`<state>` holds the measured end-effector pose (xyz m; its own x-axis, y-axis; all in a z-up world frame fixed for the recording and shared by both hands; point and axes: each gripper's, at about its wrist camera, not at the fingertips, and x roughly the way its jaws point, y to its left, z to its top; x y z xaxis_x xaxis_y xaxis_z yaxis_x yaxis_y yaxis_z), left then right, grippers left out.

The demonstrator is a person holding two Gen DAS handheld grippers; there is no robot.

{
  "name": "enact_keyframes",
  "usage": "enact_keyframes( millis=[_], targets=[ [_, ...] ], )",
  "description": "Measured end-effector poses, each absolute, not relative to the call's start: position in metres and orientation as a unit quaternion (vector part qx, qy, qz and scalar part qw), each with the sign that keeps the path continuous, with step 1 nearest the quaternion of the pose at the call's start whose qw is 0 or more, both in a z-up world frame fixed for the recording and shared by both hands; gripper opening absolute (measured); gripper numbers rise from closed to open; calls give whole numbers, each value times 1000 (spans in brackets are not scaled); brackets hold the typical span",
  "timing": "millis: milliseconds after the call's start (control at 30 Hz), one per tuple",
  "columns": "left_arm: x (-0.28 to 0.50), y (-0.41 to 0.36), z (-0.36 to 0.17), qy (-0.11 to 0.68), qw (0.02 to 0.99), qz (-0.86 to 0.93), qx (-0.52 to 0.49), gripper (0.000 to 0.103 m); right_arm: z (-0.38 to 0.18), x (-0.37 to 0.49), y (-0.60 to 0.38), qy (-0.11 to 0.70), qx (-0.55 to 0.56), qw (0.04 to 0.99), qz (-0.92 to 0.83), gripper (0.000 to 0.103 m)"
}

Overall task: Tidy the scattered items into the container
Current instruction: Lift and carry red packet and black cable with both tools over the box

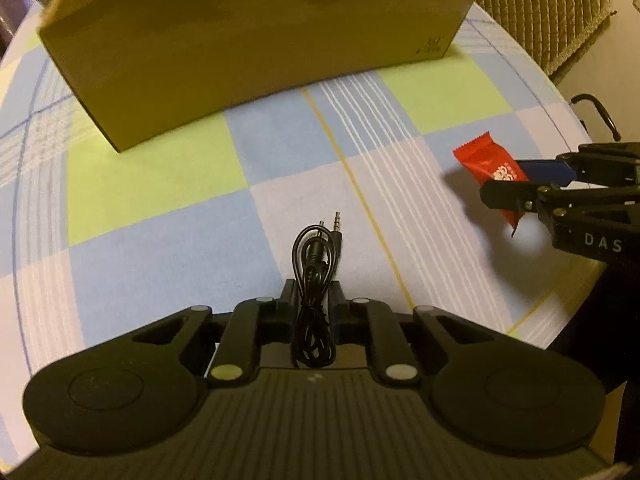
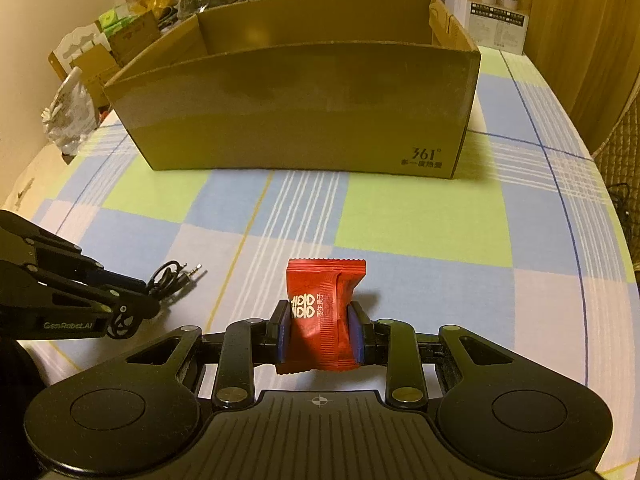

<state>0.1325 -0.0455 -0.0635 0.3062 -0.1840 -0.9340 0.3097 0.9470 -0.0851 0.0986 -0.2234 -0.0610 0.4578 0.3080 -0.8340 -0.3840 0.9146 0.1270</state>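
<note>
Left wrist view has the left gripper (image 1: 313,300) clenched on a coiled black audio cable (image 1: 315,272), whose loops run back between the fingers and whose two plugs stick out forward past the tips. Straight ahead of it, across a stretch of checked tablecloth (image 1: 168,216), stands the open cardboard box (image 1: 248,52). Off to this gripper's right, the right gripper (image 1: 516,184) comes in from the side with a red candy packet (image 1: 490,168) nipped between its blue pads.

From the right wrist camera the same packet (image 2: 324,316) sits upright between the closed-in fingers, squeezed at its lower half. The box (image 2: 304,120) is directly in front, well apart, its near wall printed "361°". The left gripper (image 2: 148,286) and cable (image 2: 176,274) lie to the left, near
</note>
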Motion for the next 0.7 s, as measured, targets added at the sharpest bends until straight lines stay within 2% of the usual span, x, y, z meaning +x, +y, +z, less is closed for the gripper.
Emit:
enact_keyframes(
  millis=[700],
  targets=[
    [128, -42, 19, 512, 846, -140, 43, 11, 2, 90, -215, 423, -40, 881, 209, 32]
  ],
)
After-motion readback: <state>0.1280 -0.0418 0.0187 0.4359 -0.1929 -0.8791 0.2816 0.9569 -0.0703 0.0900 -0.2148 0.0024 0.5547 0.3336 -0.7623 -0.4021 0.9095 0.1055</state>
